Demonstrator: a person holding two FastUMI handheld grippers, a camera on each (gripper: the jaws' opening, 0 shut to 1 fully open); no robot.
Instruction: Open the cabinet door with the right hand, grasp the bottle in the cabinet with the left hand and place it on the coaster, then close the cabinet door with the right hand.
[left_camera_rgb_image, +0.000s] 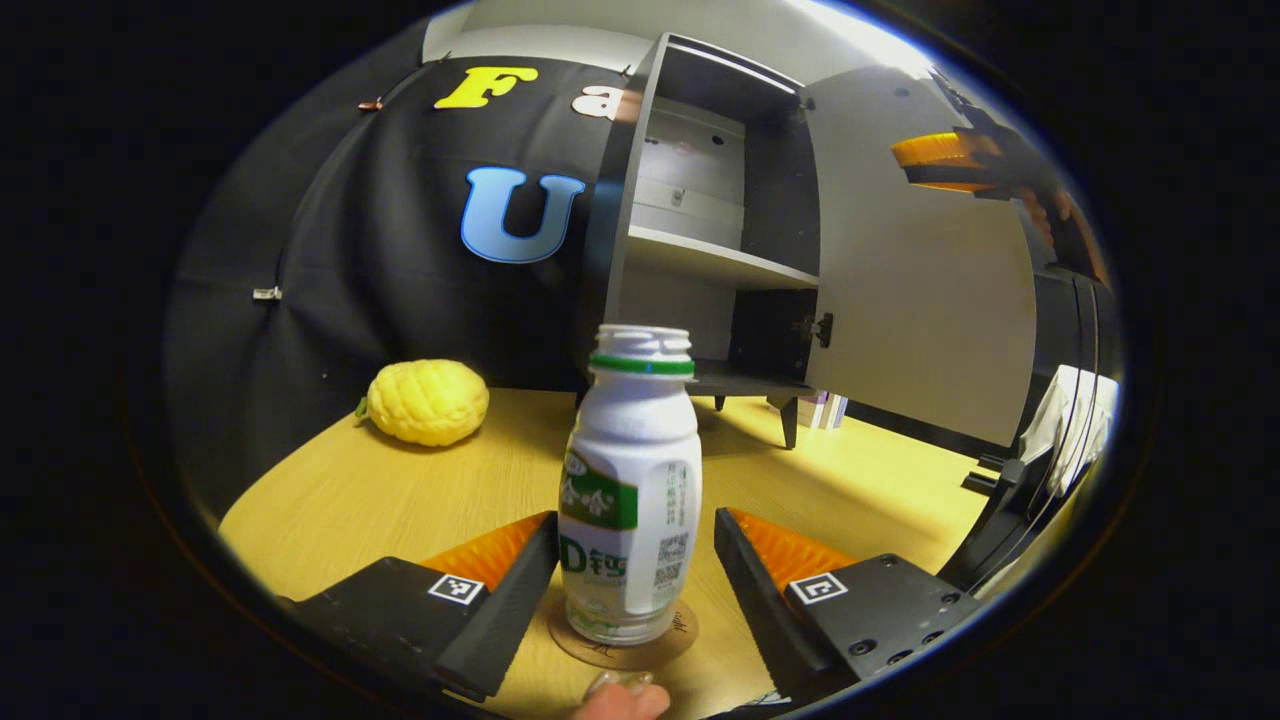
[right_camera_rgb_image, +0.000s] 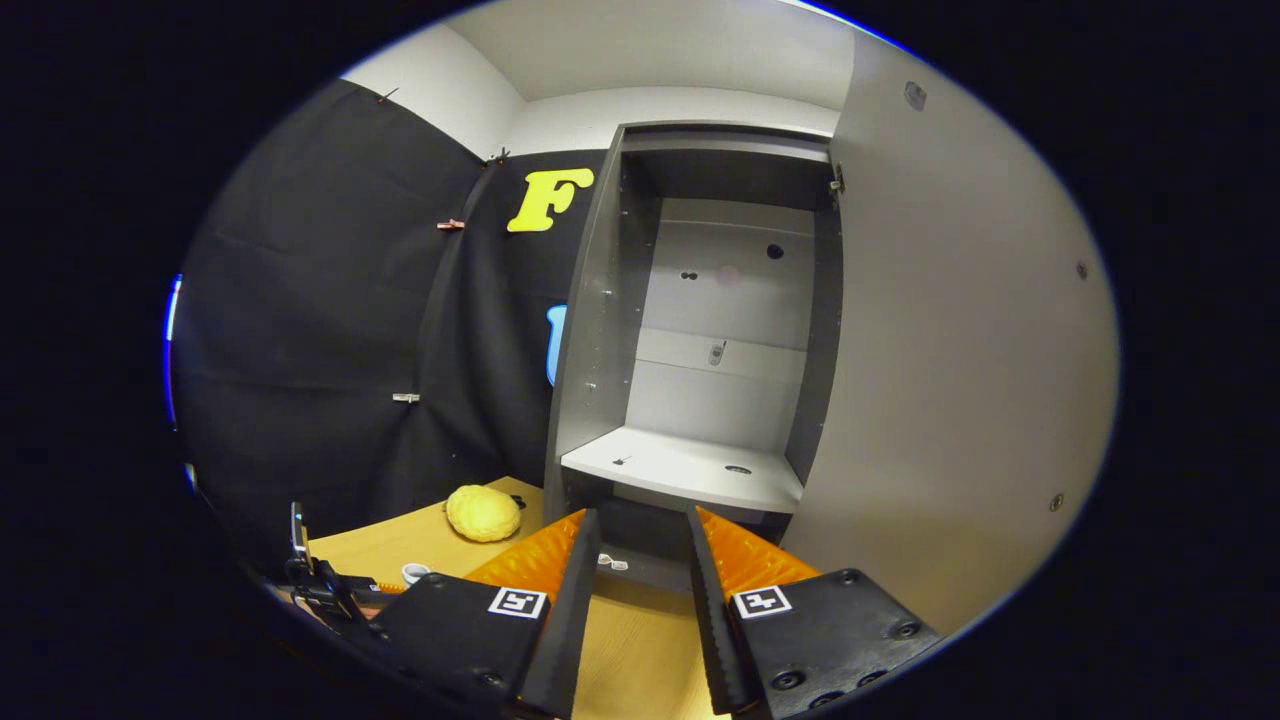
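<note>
The white bottle (left_camera_rgb_image: 630, 490) with a green label stands upright on the round brown coaster (left_camera_rgb_image: 672, 640) on the wooden table. My left gripper (left_camera_rgb_image: 635, 520) is open, its jaws on either side of the bottle with a small gap on each side. The grey cabinet (left_camera_rgb_image: 700, 200) stands open behind, its door (left_camera_rgb_image: 920, 270) swung out to the right. An orange finger of my right gripper (left_camera_rgb_image: 940, 150) shows high by the door's outer edge. In the right gripper view my right gripper (right_camera_rgb_image: 642, 520) is open and holds nothing, facing the cabinet's shelf (right_camera_rgb_image: 690, 465), with the door (right_camera_rgb_image: 960, 350) close on the right.
A yellow bumpy fruit-like object (left_camera_rgb_image: 427, 400) lies on the table (left_camera_rgb_image: 350, 500) to the left of the cabinet, near the black cloth wall. A person's fingertip (left_camera_rgb_image: 620, 700) shows at the bottom edge. White cloth (left_camera_rgb_image: 1075, 410) and a dark stand sit at the far right.
</note>
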